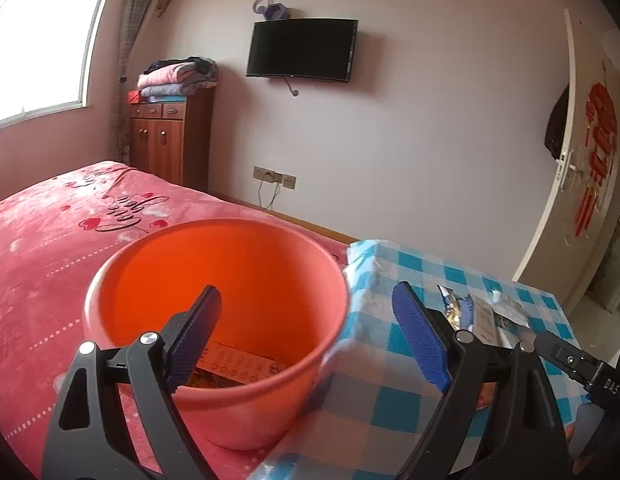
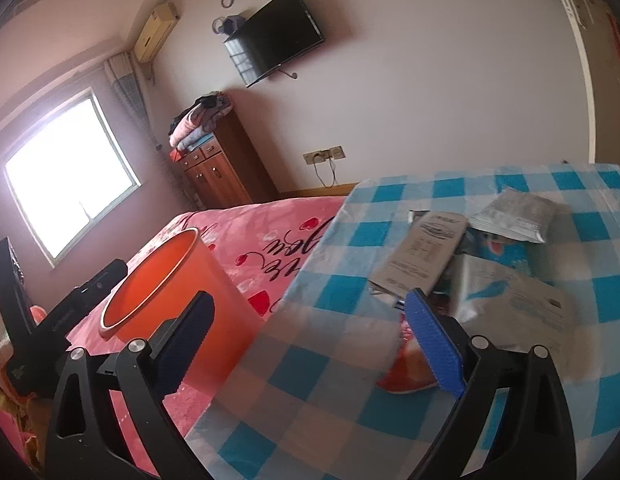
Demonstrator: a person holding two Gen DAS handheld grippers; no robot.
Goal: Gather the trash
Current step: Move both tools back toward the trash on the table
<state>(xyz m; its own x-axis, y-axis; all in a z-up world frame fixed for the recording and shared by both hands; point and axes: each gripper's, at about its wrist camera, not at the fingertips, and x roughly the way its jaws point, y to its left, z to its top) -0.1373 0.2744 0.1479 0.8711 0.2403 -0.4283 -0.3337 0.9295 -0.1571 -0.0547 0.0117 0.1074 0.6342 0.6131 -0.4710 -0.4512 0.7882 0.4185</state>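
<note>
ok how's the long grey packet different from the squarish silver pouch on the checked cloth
The long grey packet is narrow and matte, with one end overlapping other wrappers; the squarish silver pouch is wider, shinier and lies farther back on the blue-checked tablecloth. Both are flat, printed, and not yet in the orange bucket.

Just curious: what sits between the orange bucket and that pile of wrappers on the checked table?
Only bare blue-checked tablecloth over the table's edge separates the orange bucket from the wrappers, clearest in the right wrist view.
</note>
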